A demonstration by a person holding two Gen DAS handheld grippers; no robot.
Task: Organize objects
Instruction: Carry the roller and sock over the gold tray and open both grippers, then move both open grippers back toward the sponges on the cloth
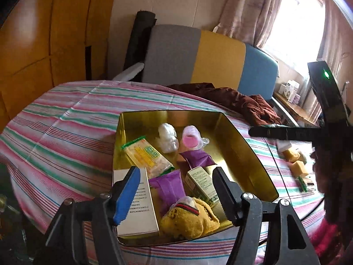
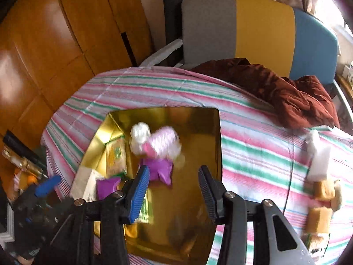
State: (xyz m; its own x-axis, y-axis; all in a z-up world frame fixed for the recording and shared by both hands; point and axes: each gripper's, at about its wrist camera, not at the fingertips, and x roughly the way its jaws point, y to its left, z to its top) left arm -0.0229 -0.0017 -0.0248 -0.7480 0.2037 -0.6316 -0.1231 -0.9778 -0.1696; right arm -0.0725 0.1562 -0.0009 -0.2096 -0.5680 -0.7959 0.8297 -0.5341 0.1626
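Observation:
A gold tin box [image 1: 249,154] sits on a striped tablecloth and holds a cracker pack [image 1: 145,156], a white box [image 1: 136,203], purple packets [image 1: 169,185], a small green-printed carton [image 1: 200,183], a yellow knitted piece [image 1: 189,218], a white wrapped bundle [image 1: 166,137] and a pink-lidded wrapped item [image 1: 192,140]. My left gripper [image 1: 176,192] is open and empty over the box's near end. My right gripper [image 2: 173,191] is open and empty above the same box [image 2: 196,220], whose contents look blurred. Yellow blocks [image 2: 320,205] and a white packet [image 2: 317,161] lie on the cloth to the right.
A dark red jacket [image 2: 291,97] lies at the table's far right. A grey, yellow and blue chair back [image 2: 260,28] stands behind the table. Wooden cupboards [image 2: 55,50] are on the left. The right gripper's black body [image 1: 328,114] crosses the left wrist view at right.

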